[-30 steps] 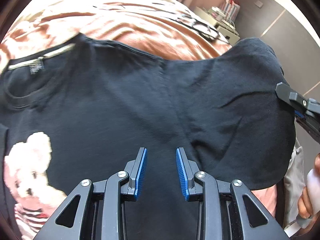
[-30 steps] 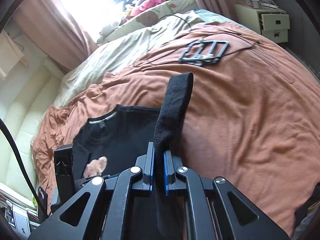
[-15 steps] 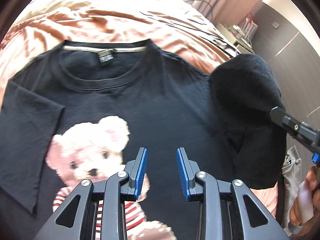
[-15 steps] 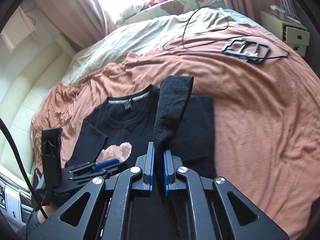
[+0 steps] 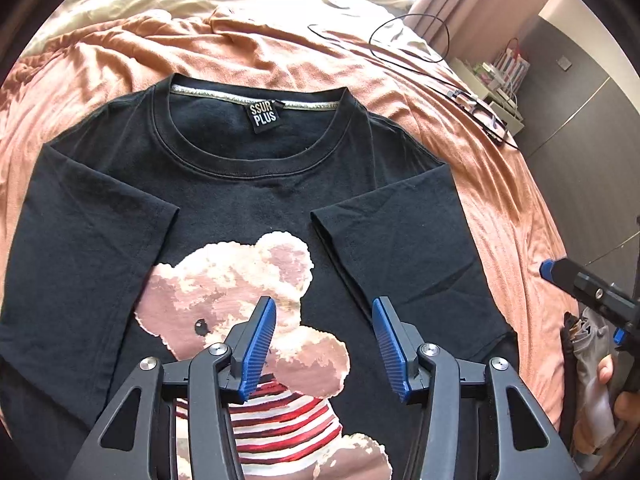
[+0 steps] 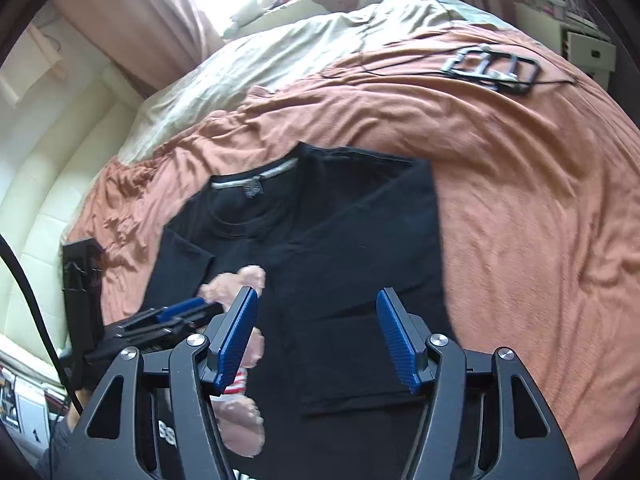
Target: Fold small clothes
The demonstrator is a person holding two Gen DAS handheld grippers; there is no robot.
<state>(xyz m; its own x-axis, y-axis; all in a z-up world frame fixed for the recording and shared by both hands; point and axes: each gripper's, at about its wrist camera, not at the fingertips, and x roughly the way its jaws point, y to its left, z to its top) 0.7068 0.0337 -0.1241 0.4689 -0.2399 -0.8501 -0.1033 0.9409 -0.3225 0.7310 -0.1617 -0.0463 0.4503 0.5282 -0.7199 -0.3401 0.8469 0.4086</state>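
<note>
A black T-shirt [image 5: 248, 196] with a pink teddy-bear print [image 5: 244, 280] lies face up on the orange bedspread [image 5: 472, 160]. Its right side and sleeve [image 5: 400, 248] are folded inward over the body. My left gripper [image 5: 324, 340] hovers open above the bear print, holding nothing. My right gripper [image 6: 316, 336] is open over the folded right panel [image 6: 360, 280], with nothing between its fingers. The right gripper's tip [image 5: 576, 280] shows at the right edge of the left wrist view, and the left gripper [image 6: 176, 316] appears at the left of the right wrist view.
A black cable [image 5: 408, 36] and a black framed object [image 6: 492, 66] lie on the far part of the bed. Cream bedding [image 6: 280, 60] and pillows sit beyond. A white bedside cabinet [image 6: 580, 40] stands at the right. A padded cream headboard [image 6: 48, 184] is at the left.
The right gripper has let go of the black sleeve it held raised and now stands open. The sleeve lies folded flat on the shirt. The left gripper has opened wider.
</note>
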